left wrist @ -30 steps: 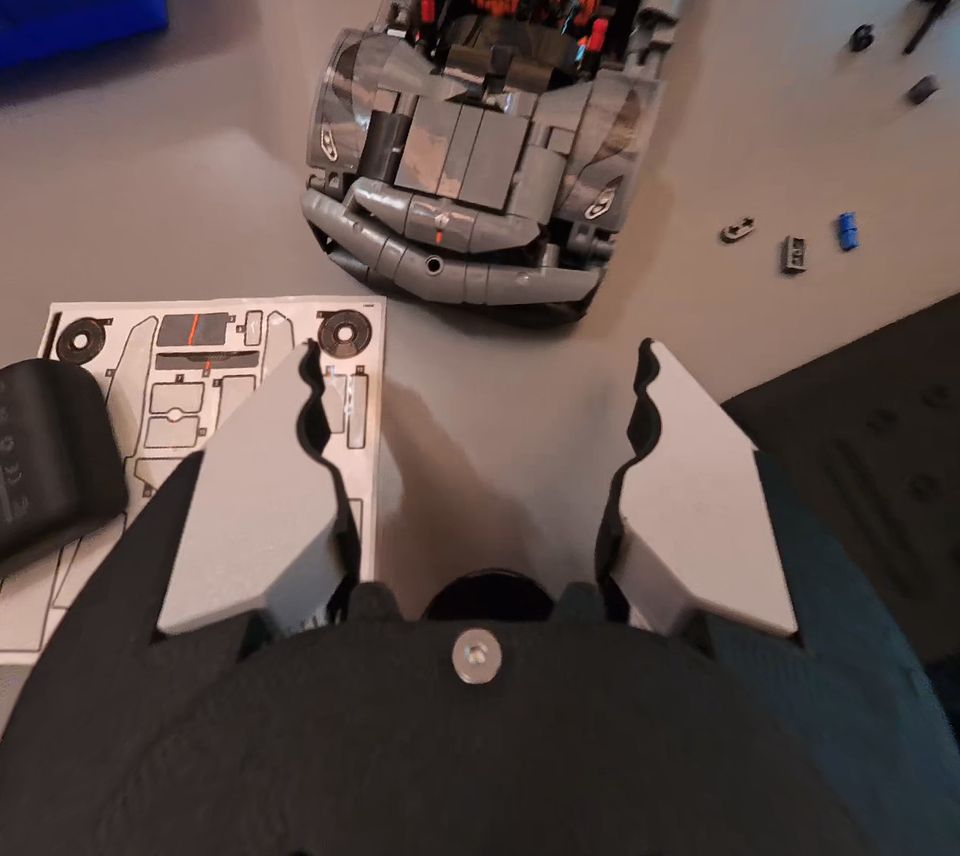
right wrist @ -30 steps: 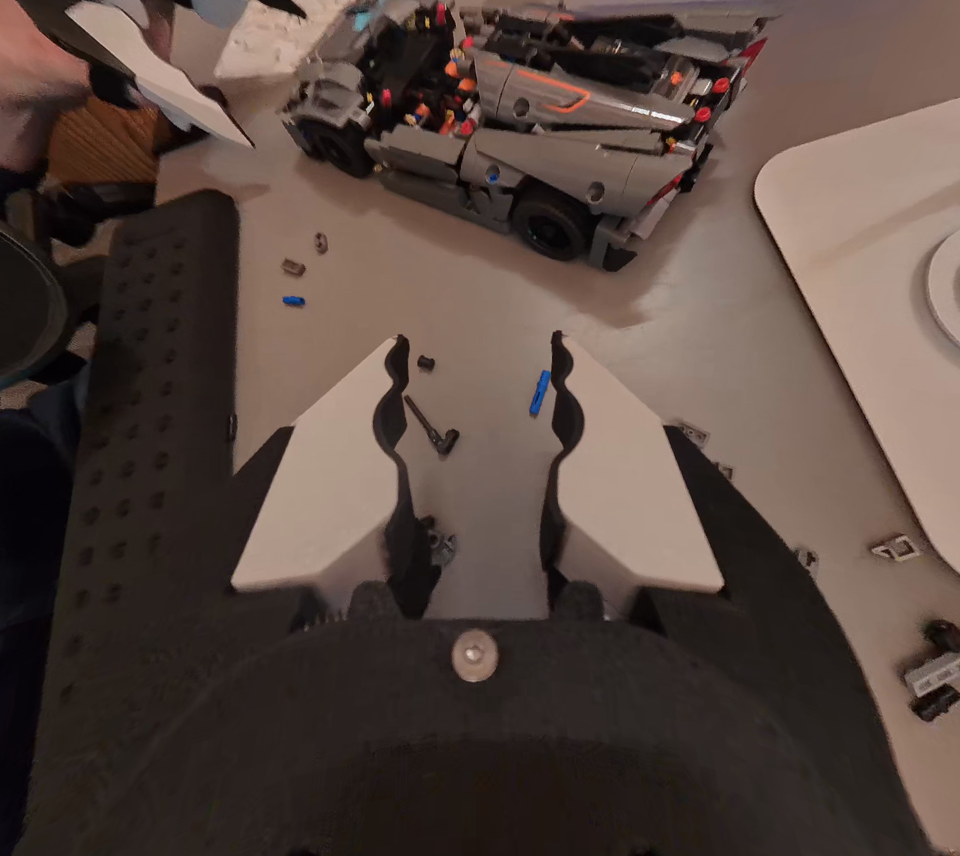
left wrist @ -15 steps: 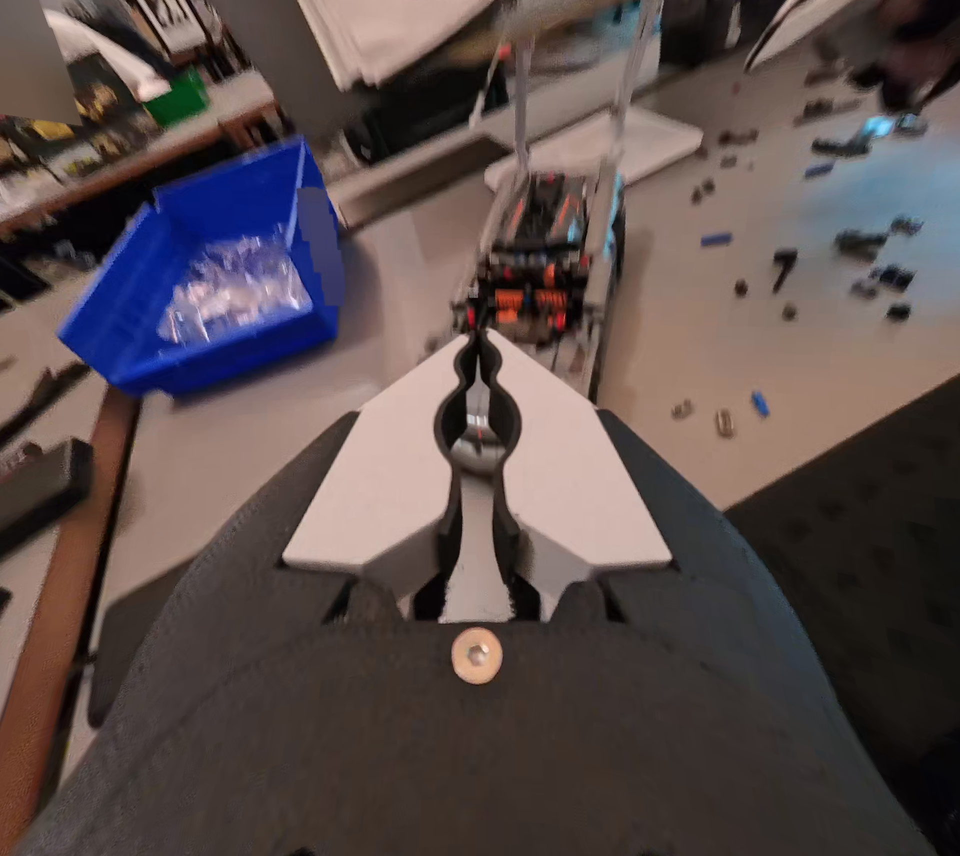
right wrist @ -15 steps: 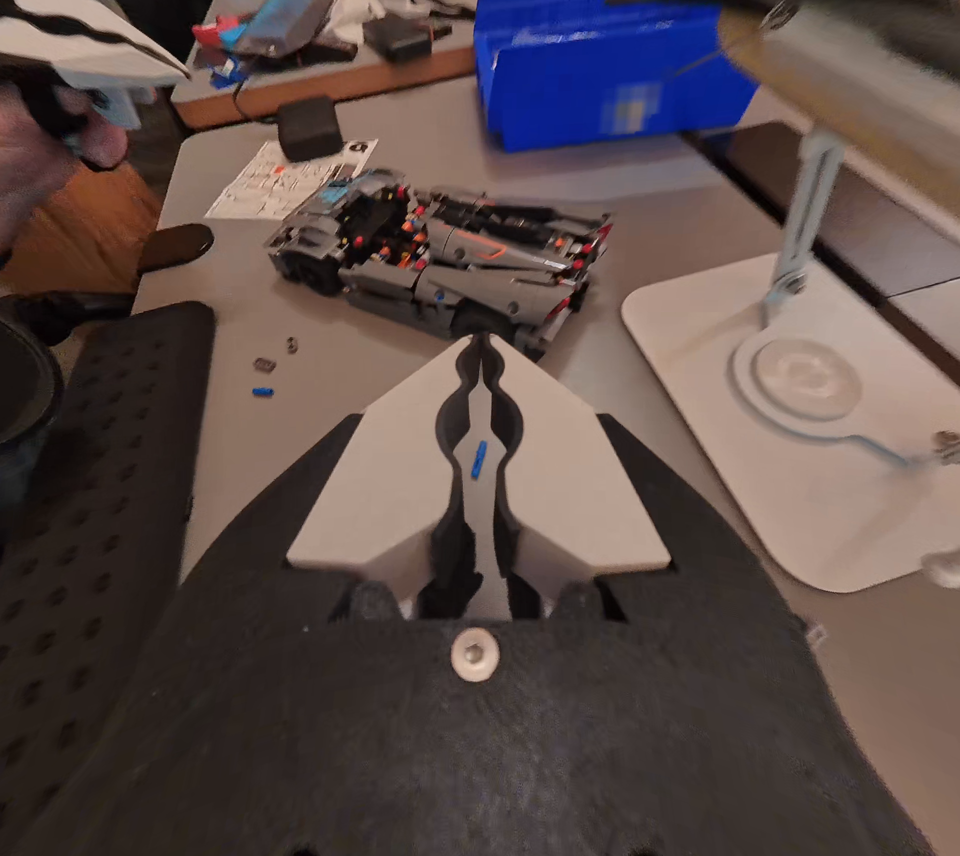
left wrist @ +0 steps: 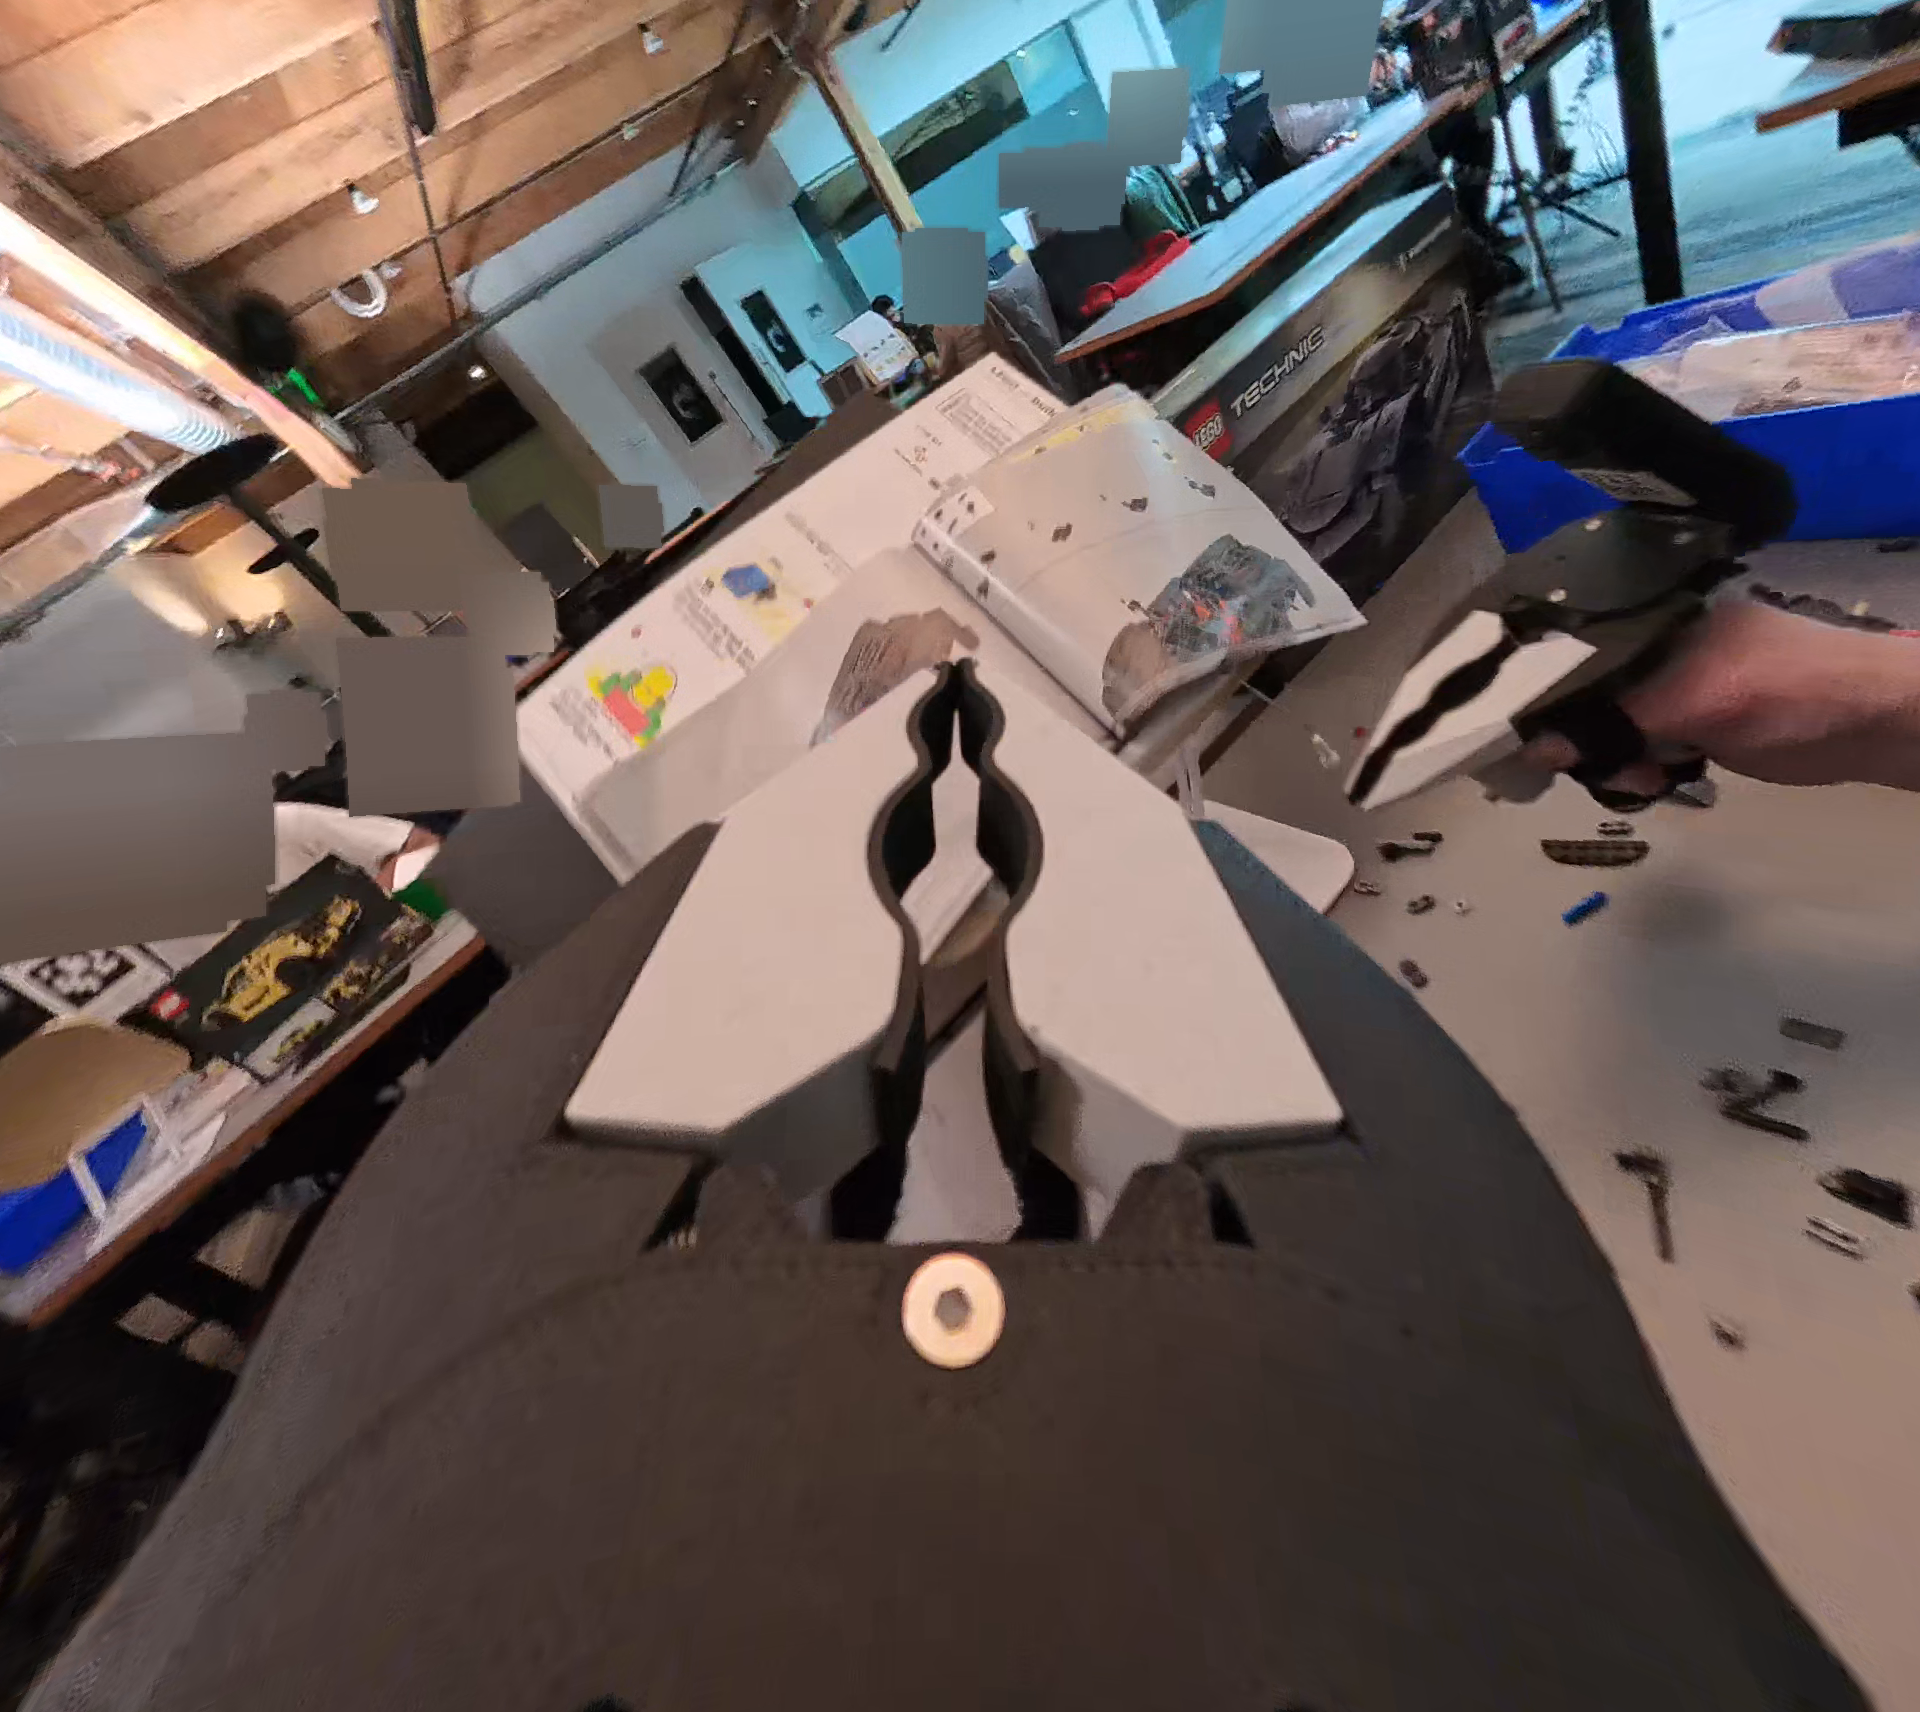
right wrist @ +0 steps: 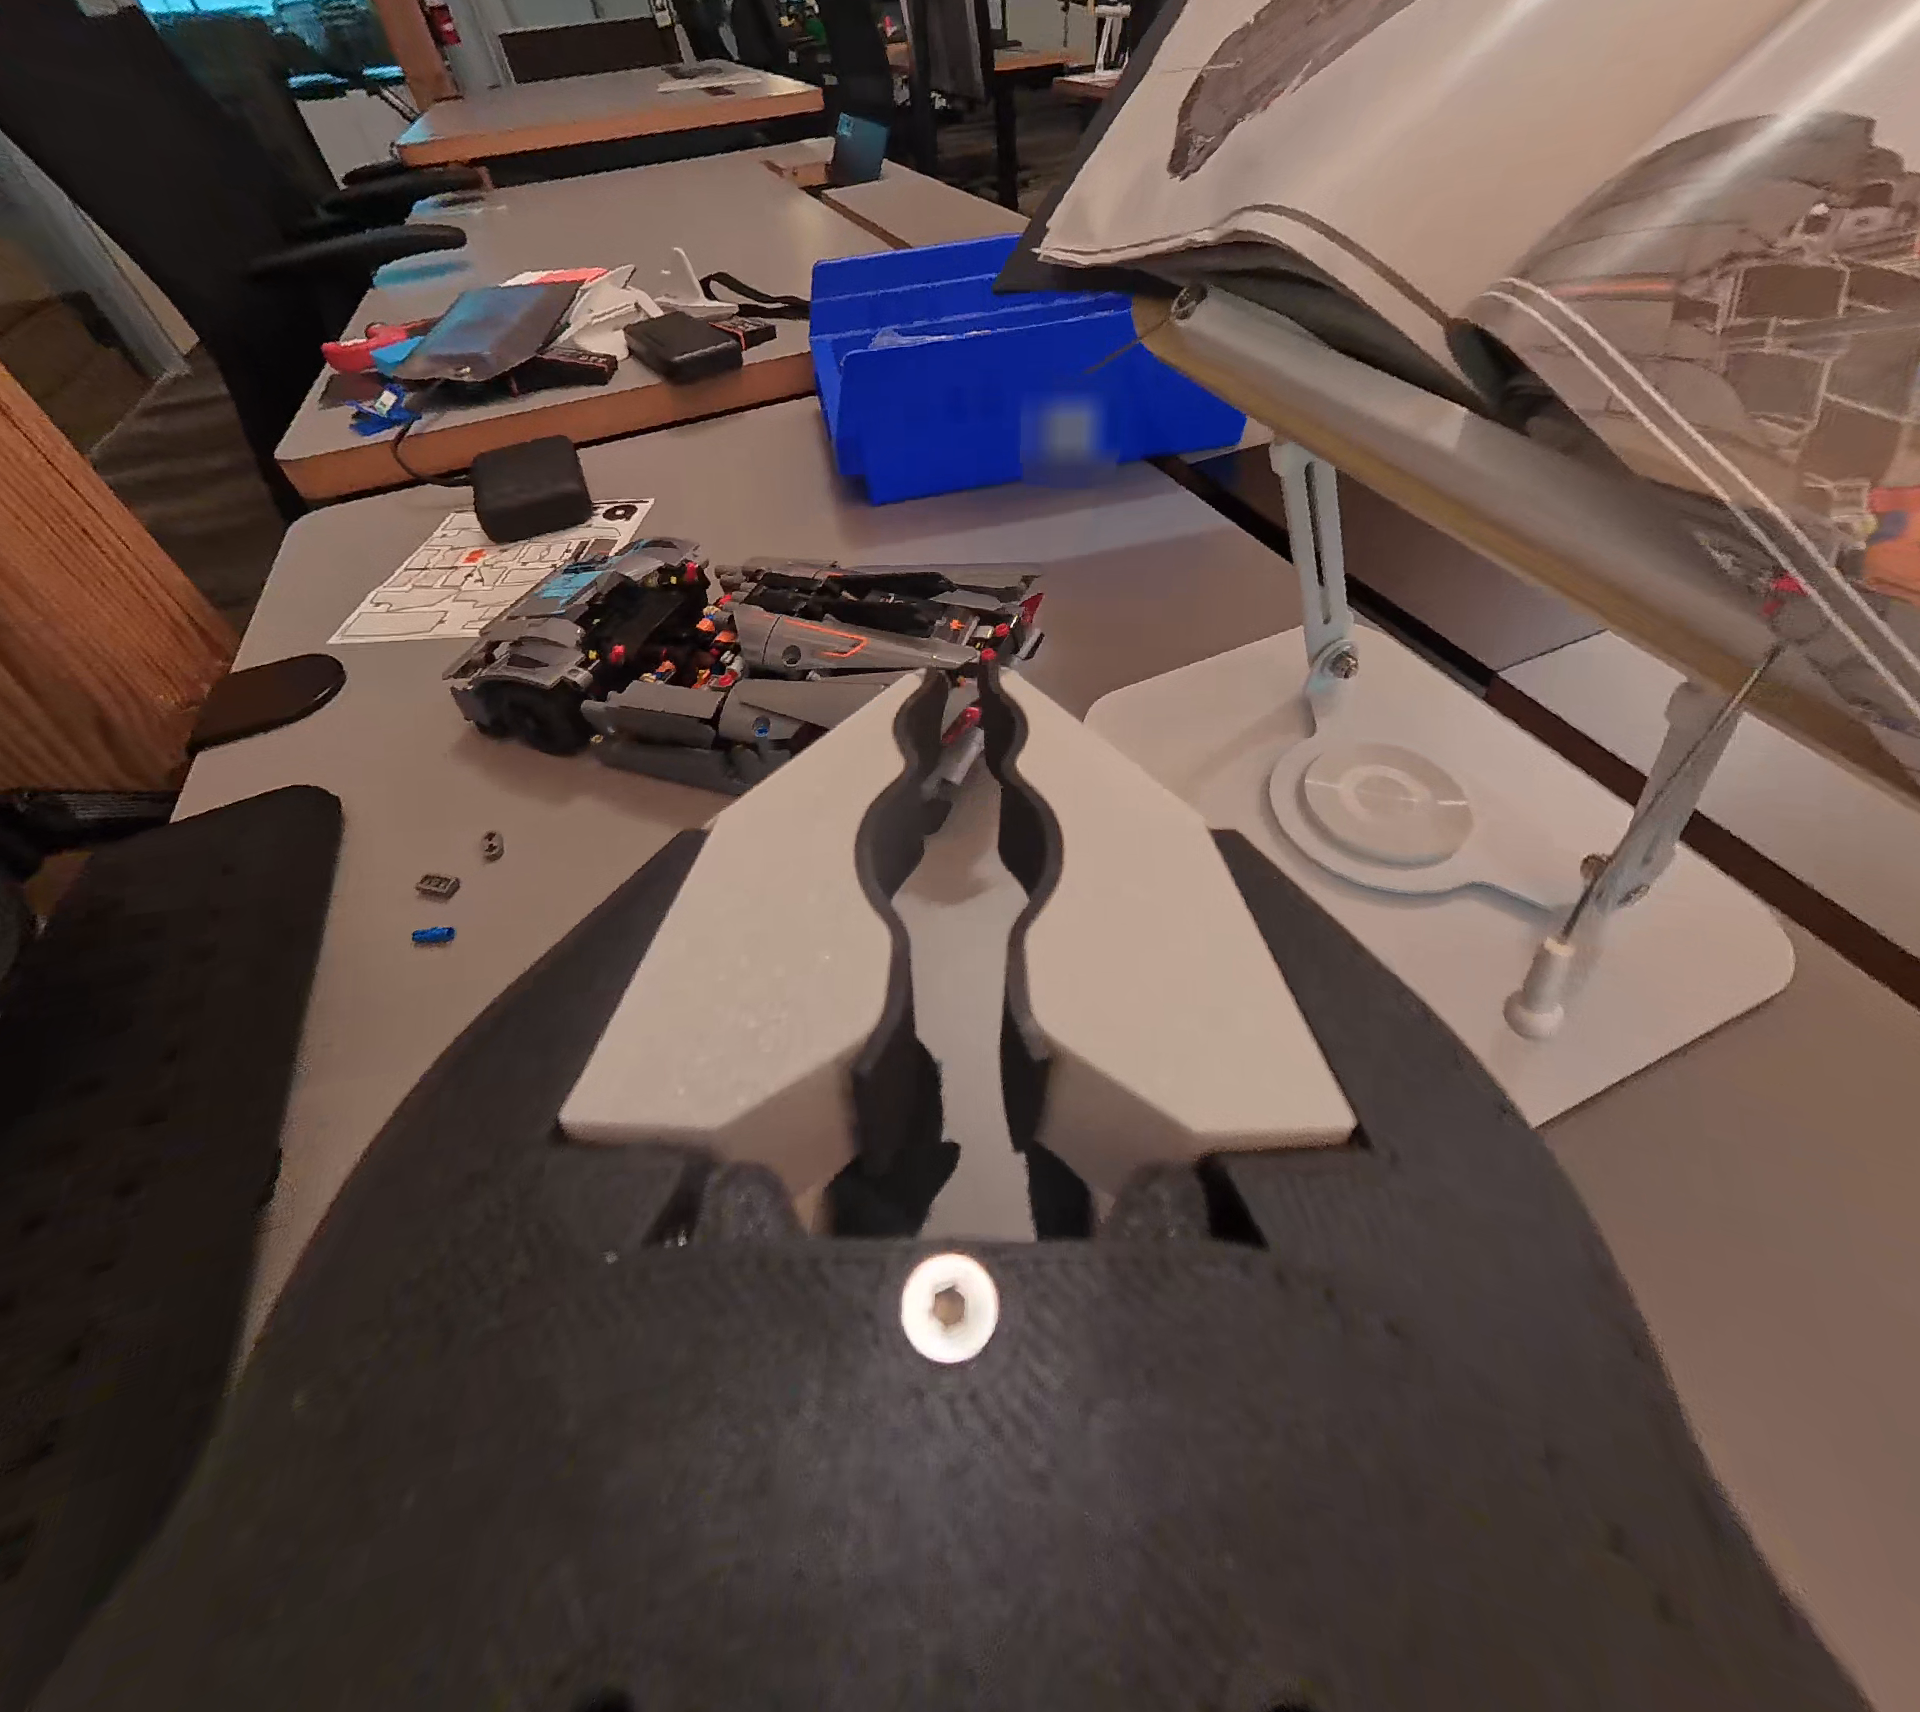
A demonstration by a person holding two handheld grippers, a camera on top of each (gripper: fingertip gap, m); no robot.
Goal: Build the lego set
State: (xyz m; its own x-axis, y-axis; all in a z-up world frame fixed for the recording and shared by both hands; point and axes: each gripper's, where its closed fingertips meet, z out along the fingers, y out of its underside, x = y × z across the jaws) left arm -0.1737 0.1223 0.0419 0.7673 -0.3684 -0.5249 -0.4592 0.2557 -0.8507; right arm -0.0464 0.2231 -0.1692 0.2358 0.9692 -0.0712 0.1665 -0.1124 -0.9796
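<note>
Grey car (right wrist: 743, 660), part-built, sits on the table (right wrist: 1091, 561) beside a blue bin (right wrist: 935, 426). A second ago both tongs were spread wide, pointing down at loose pieces (left wrist: 1756, 1106). Now the left tongs (left wrist: 958, 696) and right tongs (right wrist: 951, 691) are closed and empty, raised toward the manual (left wrist: 1122, 550) on its stand (right wrist: 1382, 815). Likely checking the next step.

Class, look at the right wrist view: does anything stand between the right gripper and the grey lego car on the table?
Nothing visible does. The right gripper, shut and empty, hangs above bare grey table with the grey lego car just beyond its tips. The white book stand sits off to the right, clear of that line.
</note>
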